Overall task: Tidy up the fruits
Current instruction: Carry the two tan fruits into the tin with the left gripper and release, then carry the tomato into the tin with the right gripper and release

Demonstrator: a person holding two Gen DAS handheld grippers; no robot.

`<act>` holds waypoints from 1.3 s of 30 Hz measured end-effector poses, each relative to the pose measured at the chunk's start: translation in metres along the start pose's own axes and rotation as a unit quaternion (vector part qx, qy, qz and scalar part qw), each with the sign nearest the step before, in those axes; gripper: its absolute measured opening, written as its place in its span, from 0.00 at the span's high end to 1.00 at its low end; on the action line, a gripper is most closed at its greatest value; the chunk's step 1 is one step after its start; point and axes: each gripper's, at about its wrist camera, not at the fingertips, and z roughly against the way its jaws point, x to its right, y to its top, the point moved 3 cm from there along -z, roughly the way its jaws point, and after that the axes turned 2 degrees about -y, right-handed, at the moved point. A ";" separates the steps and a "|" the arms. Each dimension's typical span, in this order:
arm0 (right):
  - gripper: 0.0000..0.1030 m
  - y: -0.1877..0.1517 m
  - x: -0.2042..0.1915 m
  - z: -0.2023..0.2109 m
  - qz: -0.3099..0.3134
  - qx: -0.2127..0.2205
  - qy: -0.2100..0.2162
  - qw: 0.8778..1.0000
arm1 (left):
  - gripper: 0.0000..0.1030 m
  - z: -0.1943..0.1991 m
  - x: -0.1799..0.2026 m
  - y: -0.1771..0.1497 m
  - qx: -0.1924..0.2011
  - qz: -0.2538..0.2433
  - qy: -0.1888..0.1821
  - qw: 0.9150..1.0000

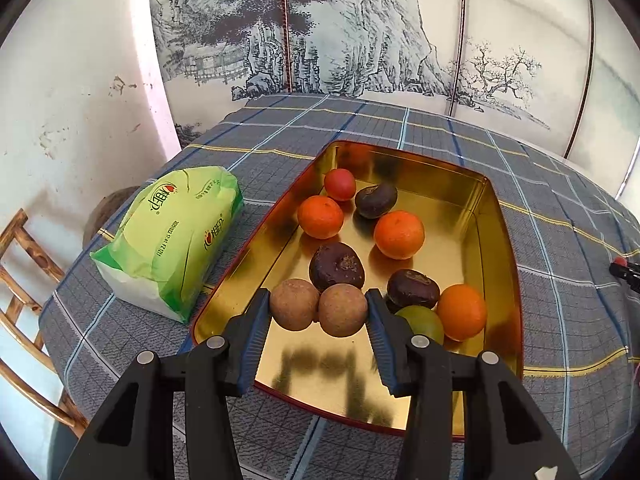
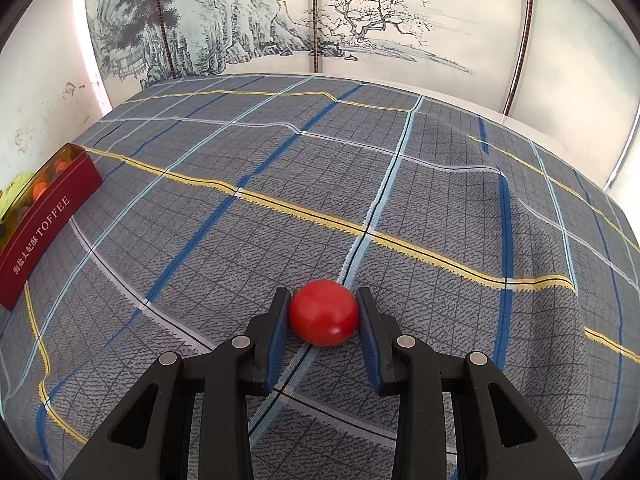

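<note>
A round table covered with a grey plaid cloth [image 1: 120, 332] was seen in front of a folding screen [image 1: 340, 28] painted with an ink landscape. At the far left of the left wrist view, a wooden chair [image 1: 24, 280] was partly visible beside the table. A green pack of tissues [image 1: 172, 236] lay on the cloth, just beside the left wall of a gold-lined tin [image 1: 504, 248]. Inside the tin, several fruits were gathered: a small red one [image 1: 340, 184], three orange ones, three dark purple ones and a green one [image 1: 424, 320]. At the near end of the tin, two brown round fruits [image 1: 318, 309] were pressed side by side between the pads of the left gripper [image 1: 318, 304], whose jaws were clamped on the pair.

In the right wrist view, the tin's red outer wall, lettered TOFFEE, was seen at the far left edge. Well apart from it, on the open cloth, a red round fruit [image 2: 324, 312] was clamped between the pads of the right gripper [image 2: 323, 310]. Whether that fruit rested on the cloth or was lifted just clear of it could not be told.
</note>
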 end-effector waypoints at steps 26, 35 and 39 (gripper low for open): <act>0.68 0.001 -0.003 0.001 0.004 -0.002 -0.017 1.000 | 0.30 0.022 0.000 0.008 0.040 -0.024 0.056 0.997; 0.68 0.000 -0.019 0.027 0.003 0.005 0.009 1.000 | 0.21 0.040 0.006 0.009 0.054 -0.030 0.060 0.996; 0.68 0.003 -0.034 0.047 0.011 0.018 0.030 0.999 | 0.19 0.046 0.007 0.006 0.056 -0.028 0.060 0.996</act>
